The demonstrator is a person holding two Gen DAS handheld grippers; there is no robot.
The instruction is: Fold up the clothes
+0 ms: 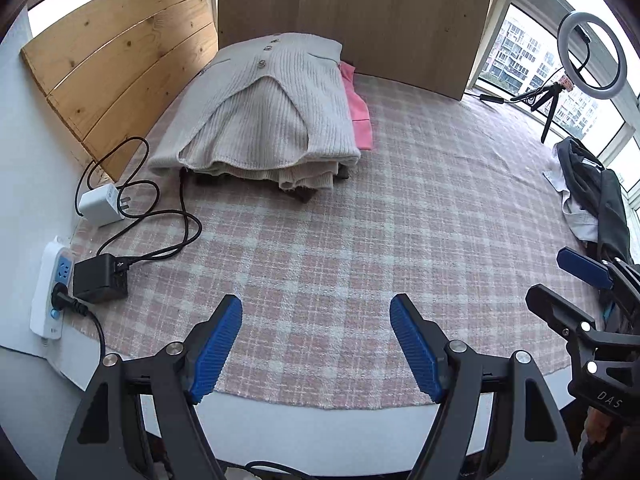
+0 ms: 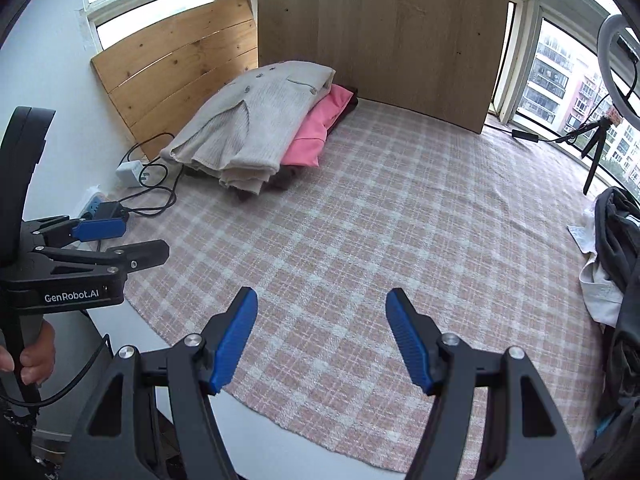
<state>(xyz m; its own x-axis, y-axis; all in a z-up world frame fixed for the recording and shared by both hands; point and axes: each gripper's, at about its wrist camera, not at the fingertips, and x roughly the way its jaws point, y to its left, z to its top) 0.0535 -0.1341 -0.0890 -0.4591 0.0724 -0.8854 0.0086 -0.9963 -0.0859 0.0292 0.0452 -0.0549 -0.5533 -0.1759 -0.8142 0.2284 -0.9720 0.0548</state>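
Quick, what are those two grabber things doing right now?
Left gripper: jaws open, holding nothing.
Right gripper: jaws open, holding nothing.

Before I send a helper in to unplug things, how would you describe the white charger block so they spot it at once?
Start at the slatted wooden board leaning at the far left. At its foot, left of the folded beige cardigan, lies the white charger block, prongs exposed, unplugged. Unlike the black adapter nearer the power strip, it is white and sits farther back.
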